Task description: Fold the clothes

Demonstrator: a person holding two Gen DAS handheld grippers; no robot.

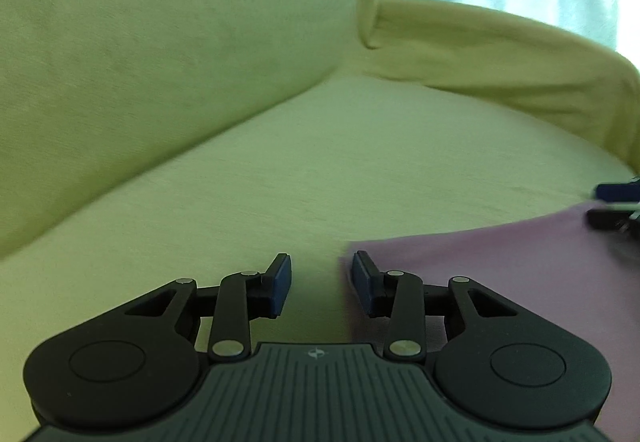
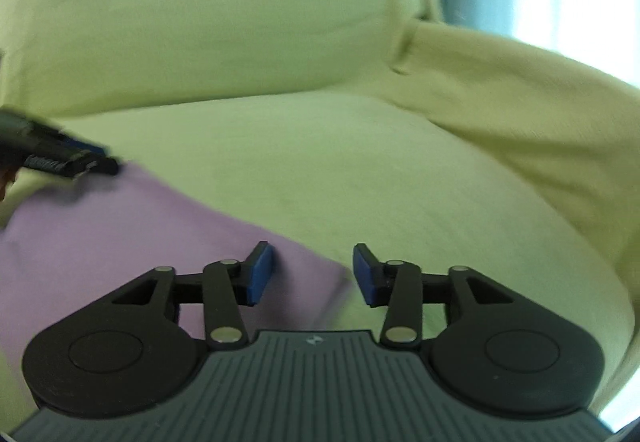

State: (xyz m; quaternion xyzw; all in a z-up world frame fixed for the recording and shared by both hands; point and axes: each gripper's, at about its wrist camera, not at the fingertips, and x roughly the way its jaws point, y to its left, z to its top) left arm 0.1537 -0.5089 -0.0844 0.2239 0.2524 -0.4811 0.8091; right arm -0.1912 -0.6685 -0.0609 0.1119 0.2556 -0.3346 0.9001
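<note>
on the near part of the yellow-green sofa seat (image 1: 280, 170) the purple garment (image 2: 100, 242) is lying flat, left gripper (image 1: 321, 284) and right gripper (image 2: 314, 274) both hovering wide and empty at its far corners, risking pinching sofa cover or missing the edge.

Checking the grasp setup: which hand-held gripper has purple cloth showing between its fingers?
The right hand-held gripper: the purple garment's corner shows in its gap. The left hand-held gripper frames green sofa.
</note>
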